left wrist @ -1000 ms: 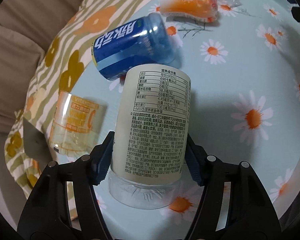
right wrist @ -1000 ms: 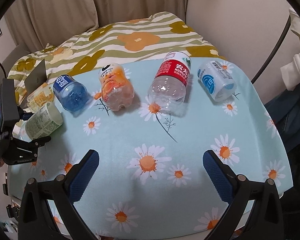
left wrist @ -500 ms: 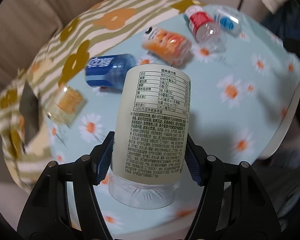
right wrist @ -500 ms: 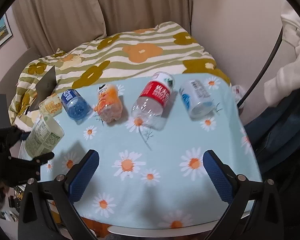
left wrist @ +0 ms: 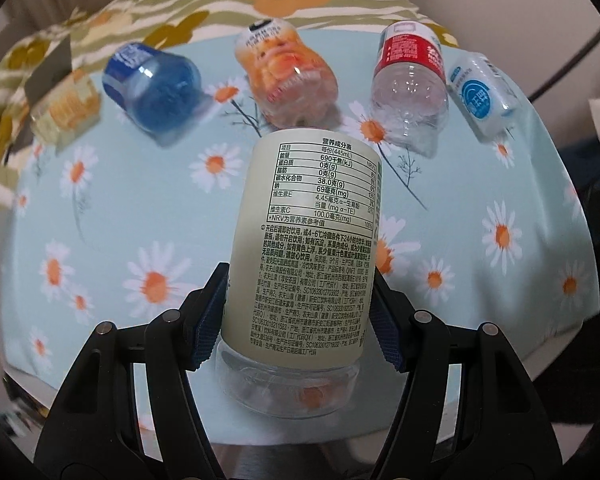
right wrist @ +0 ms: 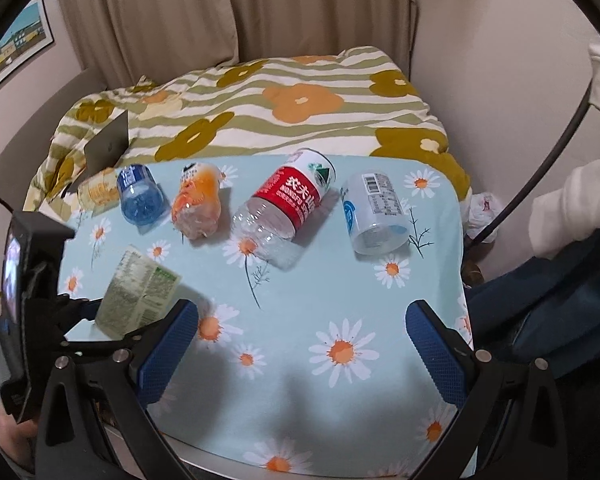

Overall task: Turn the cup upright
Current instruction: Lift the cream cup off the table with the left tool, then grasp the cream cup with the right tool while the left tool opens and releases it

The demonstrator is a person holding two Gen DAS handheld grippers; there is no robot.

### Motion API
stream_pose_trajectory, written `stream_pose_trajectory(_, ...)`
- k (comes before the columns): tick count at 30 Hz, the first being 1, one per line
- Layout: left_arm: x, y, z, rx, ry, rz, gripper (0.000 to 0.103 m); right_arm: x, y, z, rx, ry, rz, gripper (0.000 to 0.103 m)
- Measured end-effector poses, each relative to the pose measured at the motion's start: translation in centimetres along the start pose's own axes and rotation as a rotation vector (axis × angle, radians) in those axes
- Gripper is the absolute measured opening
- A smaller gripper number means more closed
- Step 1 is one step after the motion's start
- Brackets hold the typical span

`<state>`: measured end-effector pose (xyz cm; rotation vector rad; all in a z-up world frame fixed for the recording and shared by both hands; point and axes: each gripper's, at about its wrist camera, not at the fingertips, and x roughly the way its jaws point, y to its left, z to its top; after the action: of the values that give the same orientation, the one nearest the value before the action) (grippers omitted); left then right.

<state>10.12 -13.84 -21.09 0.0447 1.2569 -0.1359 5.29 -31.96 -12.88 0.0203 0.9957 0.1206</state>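
Note:
My left gripper (left wrist: 298, 320) is shut on a pale green cup made from a cut bottle (left wrist: 304, 240), with a printed nutrition label and a clear base toward the camera. It is held in the air above the front left of the table, tilted. In the right wrist view the same cup (right wrist: 138, 294) hangs over the table's left edge in the left gripper (right wrist: 96, 312). My right gripper (right wrist: 296, 354) is open and empty above the front of the table.
Several cups lie on their sides along the back of the daisy tablecloth (right wrist: 320, 320): yellow (right wrist: 98, 192), blue (right wrist: 140, 200), orange (right wrist: 198, 204), red-labelled clear (right wrist: 288, 204), white-blue (right wrist: 374, 212). A striped flowered bed (right wrist: 260, 108) lies behind. The wall stands at the right.
My left gripper has lifted the pale green cup and swung to face the row of cups from the front. The right gripper has pulled back and up.

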Motion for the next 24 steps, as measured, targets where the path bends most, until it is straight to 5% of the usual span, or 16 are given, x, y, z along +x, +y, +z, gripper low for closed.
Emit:
stream_pose_trajectory(19,2.0,-1.7,-0.2,-0.082,0.042,0.017,0.071,2.3,-2.0,-0.7,0.006,0.052,0.073,0.103)
stream_pose_trajectory(21,1.8,-1.8,-0.4,-0.077,0.037,0.021,0.080,2.3,-2.0,-0.7,0.010,0.053,0.078,0.103)
stream_pose_trajectory(23,1.4,-1.8,-0.6,-0.077,0.024,0.022,0.103,2.4,-2.1,-0.8,0.015,0.054,0.081,0.103)
stream_pose_trajectory(24,1.0,-1.7,-0.6,-0.080,0.012,0.021,0.103,2.3,-2.1,-0.8,0.017,0.053,0.083,0.103)
